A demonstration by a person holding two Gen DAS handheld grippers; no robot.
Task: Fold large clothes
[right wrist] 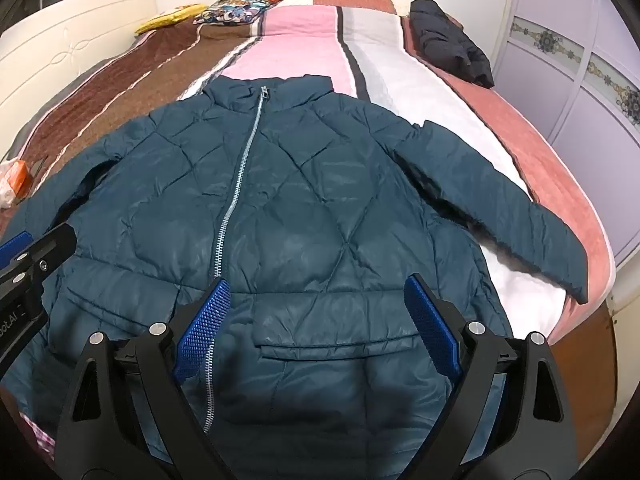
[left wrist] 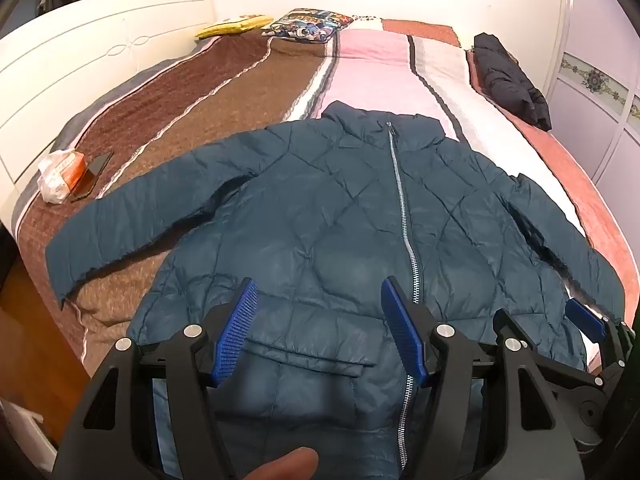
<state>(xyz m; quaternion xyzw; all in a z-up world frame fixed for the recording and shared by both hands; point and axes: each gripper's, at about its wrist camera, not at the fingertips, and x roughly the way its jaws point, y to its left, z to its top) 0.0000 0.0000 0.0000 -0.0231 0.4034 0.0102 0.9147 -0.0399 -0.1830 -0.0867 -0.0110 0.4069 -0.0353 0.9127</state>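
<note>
A dark teal quilted puffer jacket (left wrist: 320, 208) lies flat and face up on the bed, zipped, sleeves spread to both sides, collar far from me. It also shows in the right wrist view (right wrist: 304, 208). My left gripper (left wrist: 320, 312) is open and empty, hovering over the jacket's lower hem by the left flap pocket. My right gripper (right wrist: 316, 312) is open and empty over the hem by the right flap pocket. The right gripper shows at the right edge of the left wrist view (left wrist: 592, 320). The left gripper's fingers (right wrist: 24, 256) show at the left edge of the right wrist view.
The bed has a striped brown, pink and white cover (left wrist: 372, 68). A folded black garment (left wrist: 508, 80) lies at its far right. A phone (left wrist: 94, 174) and a wrapped packet (left wrist: 60, 174) lie at the left. Pillows (left wrist: 308, 24) sit at the far end. Wardrobe doors (right wrist: 580, 80) stand right.
</note>
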